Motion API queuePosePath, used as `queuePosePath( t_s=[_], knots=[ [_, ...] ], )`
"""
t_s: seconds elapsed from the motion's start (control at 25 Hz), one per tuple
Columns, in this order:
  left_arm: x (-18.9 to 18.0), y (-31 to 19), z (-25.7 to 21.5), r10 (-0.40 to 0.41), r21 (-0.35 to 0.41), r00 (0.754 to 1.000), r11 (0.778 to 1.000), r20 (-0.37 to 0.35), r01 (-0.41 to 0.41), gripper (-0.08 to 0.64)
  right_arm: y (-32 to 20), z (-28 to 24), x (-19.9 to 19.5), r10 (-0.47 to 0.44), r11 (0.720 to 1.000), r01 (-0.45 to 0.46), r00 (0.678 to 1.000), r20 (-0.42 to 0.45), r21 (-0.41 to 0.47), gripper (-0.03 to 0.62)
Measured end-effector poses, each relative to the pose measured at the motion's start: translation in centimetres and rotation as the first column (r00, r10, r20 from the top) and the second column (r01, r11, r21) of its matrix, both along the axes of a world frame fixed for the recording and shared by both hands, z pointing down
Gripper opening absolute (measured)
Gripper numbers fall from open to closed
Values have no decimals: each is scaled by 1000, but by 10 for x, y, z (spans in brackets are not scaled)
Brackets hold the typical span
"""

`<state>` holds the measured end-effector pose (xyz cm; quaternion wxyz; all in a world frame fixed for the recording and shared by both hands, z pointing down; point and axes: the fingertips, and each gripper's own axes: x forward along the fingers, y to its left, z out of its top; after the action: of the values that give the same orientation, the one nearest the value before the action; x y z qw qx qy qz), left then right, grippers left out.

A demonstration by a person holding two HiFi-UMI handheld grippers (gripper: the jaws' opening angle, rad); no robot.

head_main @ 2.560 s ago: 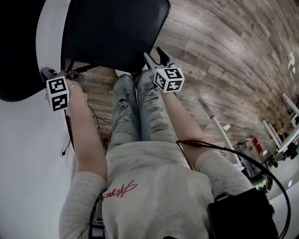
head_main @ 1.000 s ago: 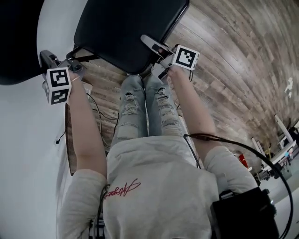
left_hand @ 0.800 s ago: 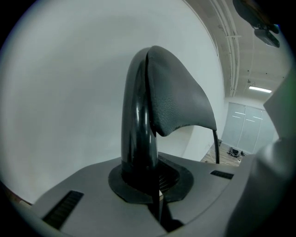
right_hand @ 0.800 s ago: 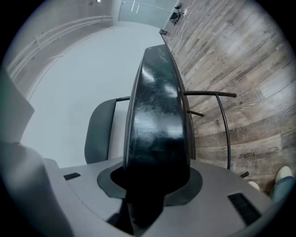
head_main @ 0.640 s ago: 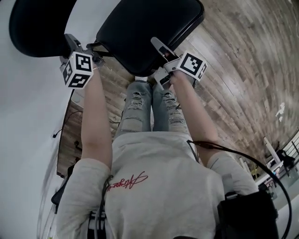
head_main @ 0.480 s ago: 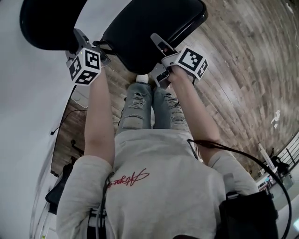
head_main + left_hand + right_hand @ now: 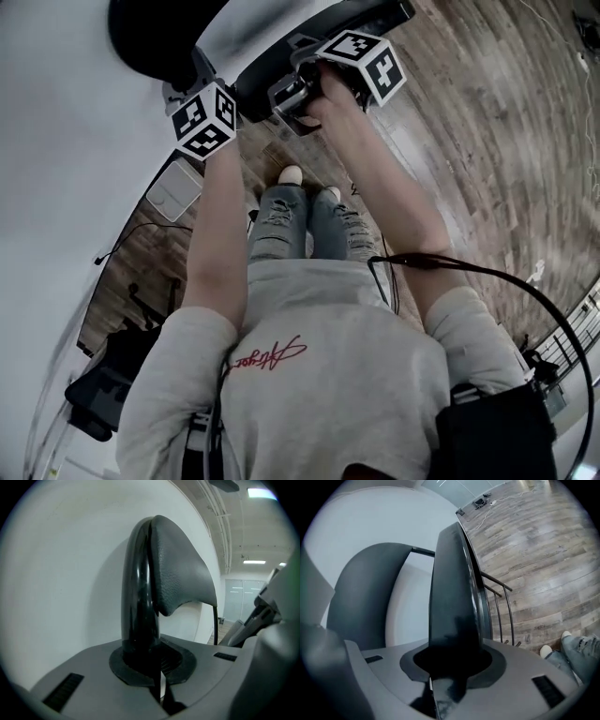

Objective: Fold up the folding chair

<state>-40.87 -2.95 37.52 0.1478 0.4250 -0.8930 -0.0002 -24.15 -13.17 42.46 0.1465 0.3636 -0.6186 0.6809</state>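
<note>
**Seat tipped up, fold partly done**

The folding chair stands straight ahead of both sets of jaws, against a white wall on a wooden floor. Its seat rises on edge directly out of the jaws of the right gripper, which are clamped on the seat's near rim. The backrest lies beyond and to the left of those jaws, with a gap of wall showing between it and the seat.

The jaws of the left gripper are closed tight on the glossy frame tube, which runs up out of them with the backrest pad just to its right.

This looks like the middle of the fold, with the seat raised but not yet flat against the back. The next move probably calls for the right jaws to press the seat toward the backrest while the left jaws steady the frame.

No containers are in view.
</note>
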Motion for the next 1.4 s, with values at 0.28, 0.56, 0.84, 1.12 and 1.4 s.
queuePosePath(
  t_s=[0.28,0.56,0.84,1.12,1.4],
  knots=[
    [-10,8,13,28,-11,998,1000,-56,-28,20,-7,7,-37,-18,999,13,990,-141,-39,135],
    [-8,-4,9,37,-56,999,998,-35,-39,20,-22,6,-64,-32,997,13,970,-243,-76,135],
    [-13,-4,6,45,-61,998,997,-40,-47,20,-23,9,-81,-47,995,22,958,-282,-93,138],
    [-17,-9,7,56,-95,997,994,-56,-61,20,-24,9,-86,-110,993,121,939,-324,12,160],
    [-9,-1,3,150,-61,986,986,-72,-155,22,-20,3,-86,-156,974,195,947,-279,115,198]
  ],
)
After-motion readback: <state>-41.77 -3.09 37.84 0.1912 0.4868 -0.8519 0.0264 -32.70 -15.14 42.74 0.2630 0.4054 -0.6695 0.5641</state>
